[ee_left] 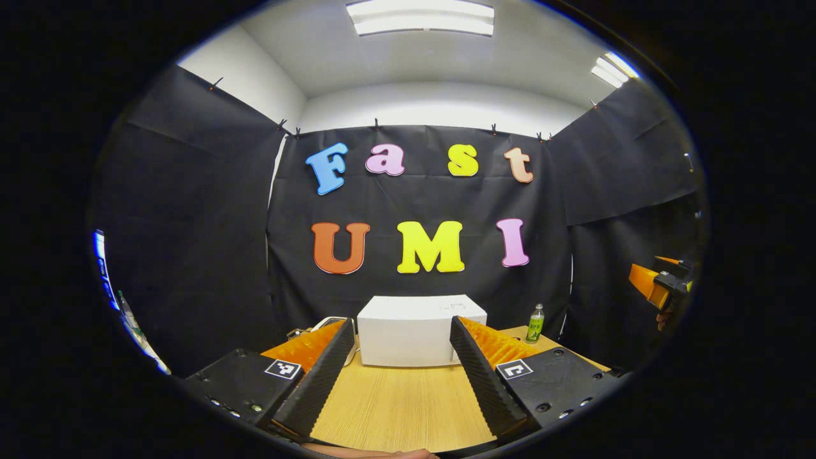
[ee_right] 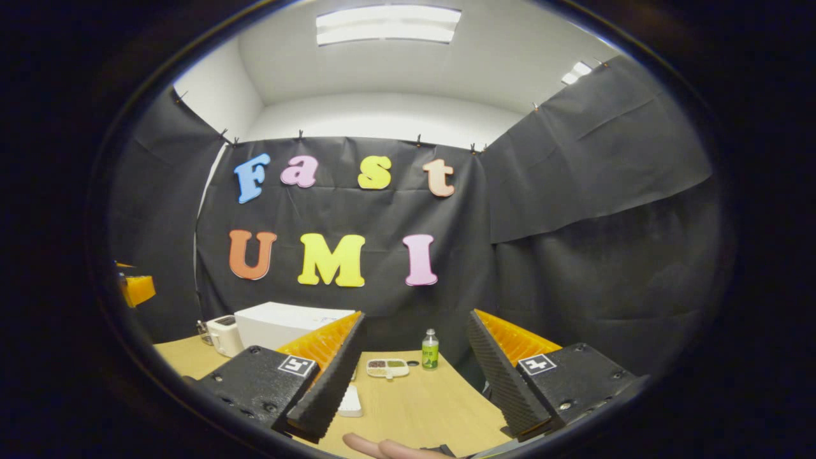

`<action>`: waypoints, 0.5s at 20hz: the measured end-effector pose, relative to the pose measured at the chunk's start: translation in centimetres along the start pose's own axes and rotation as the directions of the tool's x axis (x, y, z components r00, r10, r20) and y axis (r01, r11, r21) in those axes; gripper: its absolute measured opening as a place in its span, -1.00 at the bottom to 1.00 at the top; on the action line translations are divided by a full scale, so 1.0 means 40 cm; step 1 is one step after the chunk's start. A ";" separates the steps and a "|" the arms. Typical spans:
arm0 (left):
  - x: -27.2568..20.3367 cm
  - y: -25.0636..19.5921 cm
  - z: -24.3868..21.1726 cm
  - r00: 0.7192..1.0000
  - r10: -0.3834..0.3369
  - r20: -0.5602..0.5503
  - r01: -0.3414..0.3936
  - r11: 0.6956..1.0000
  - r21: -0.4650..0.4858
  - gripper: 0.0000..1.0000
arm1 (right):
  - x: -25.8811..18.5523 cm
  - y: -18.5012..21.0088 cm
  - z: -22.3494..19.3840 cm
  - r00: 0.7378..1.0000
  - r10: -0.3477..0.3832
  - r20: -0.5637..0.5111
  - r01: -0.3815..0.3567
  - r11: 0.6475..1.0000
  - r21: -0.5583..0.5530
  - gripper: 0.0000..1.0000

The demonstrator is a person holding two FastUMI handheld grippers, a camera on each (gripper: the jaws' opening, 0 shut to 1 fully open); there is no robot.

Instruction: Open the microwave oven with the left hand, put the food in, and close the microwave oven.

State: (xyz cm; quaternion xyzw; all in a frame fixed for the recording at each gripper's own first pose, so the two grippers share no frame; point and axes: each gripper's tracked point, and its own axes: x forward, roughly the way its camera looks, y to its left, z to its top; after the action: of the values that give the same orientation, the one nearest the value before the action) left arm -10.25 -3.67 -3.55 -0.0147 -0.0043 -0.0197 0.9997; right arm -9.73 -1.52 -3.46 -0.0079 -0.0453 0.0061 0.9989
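The microwave oven is a white box at the back of the wooden table, its front face closed. My left gripper is held above the table's near edge, pointing straight at it, open and holding nothing. In the right gripper view the microwave oven stands at the left. A small food tray with compartments lies on the table ahead. My right gripper is open and holding nothing, well short of the tray. The right gripper also appears far right in the left gripper view.
A green bottle stands just right of the food tray and right of the microwave. A white toaster sits left of the microwave. A flat white object lies beside my right gripper's left finger. A person's fingertips show at the bottom.
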 end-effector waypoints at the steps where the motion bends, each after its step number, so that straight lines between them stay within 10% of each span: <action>1: 0.001 0.003 0.002 1.000 0.005 0.003 -0.005 1.000 0.003 0.89 | -0.003 0.002 0.000 1.000 0.002 0.002 -0.002 1.000 0.003 1.00; 3: 0.003 0.004 -0.010 1.000 0.012 -0.008 -0.012 1.000 0.017 0.67 | -0.001 -0.001 -0.001 1.000 0.006 0.003 -0.006 1.000 0.010 1.00; 10: 0.011 -0.009 -0.027 1.000 0.009 -0.018 -0.009 1.000 0.018 0.90 | 0.004 -0.008 -0.016 1.000 0.013 0.002 -0.013 1.000 0.019 1.00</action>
State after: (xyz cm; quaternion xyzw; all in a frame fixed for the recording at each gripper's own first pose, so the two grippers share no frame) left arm -9.80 -4.08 -4.62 -0.0054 0.0044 -0.0153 0.9999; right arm -9.49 -1.84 -4.09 0.0011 -0.0460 0.0128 0.9989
